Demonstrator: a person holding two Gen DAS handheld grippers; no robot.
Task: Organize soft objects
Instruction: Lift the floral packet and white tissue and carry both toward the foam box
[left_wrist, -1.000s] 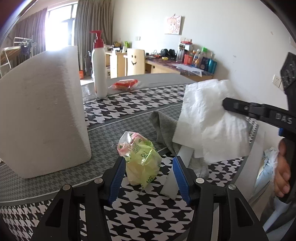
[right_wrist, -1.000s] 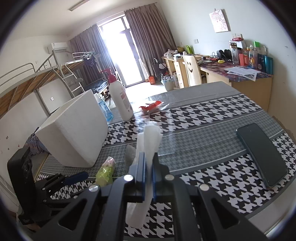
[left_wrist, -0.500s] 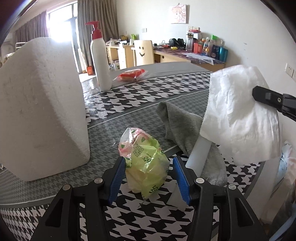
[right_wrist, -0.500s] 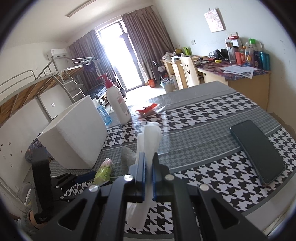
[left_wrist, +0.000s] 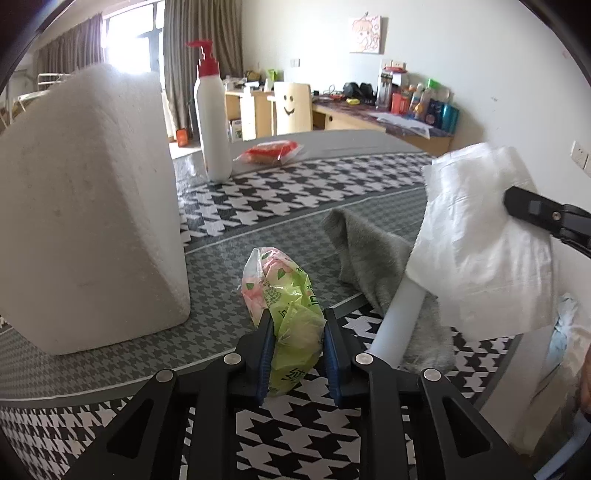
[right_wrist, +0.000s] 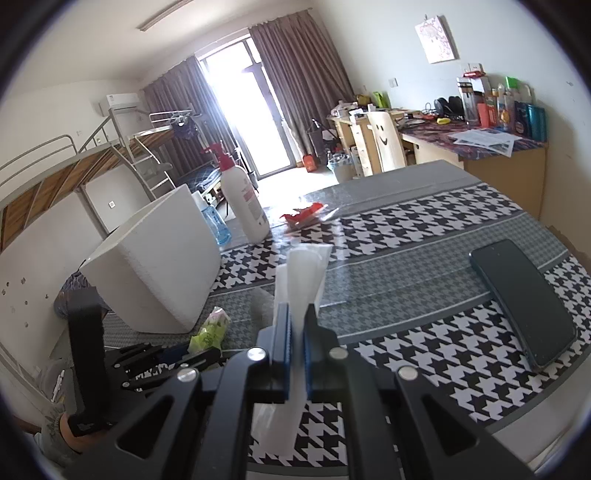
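The left gripper (left_wrist: 297, 328) has just been closing its jaws, and the blue pads now sit against both flanks of the green-and-pink tissue packet (left_wrist: 286, 299), which lies on the houndstooth tablecloth (left_wrist: 295, 206) just in front of the white foam block (left_wrist: 88, 206). The crinkly wrapper bulges between the pads, so the pinch looks made, though the packet seems not yet off the cloth. Over on the other side, the right gripper (right_wrist: 295, 332) has its jaws pressed tight on a white paper tissue (right_wrist: 301, 273), the sheet standing up between the pads in its own view and hanging broad and slack at the right of the left camera's view (left_wrist: 480, 240). Beneath that sheet a grey cloth (left_wrist: 369, 254) lies rumpled near the table's edge, with a white bar (left_wrist: 399, 314) running across it. So the step in hand appears to be the pick-up of the packet, with the tissue already held. The next move likely calls for a clean lift, keeping the squeeze gentle enough that the soft pack does not squirt out of its slippery film, then carrying it clear of the foam block. Where the soft things are meant to be gathered cannot be told from these views. The pump bottle (left_wrist: 212, 122) and dark phone (right_wrist: 524, 306) stand well apart from the action.
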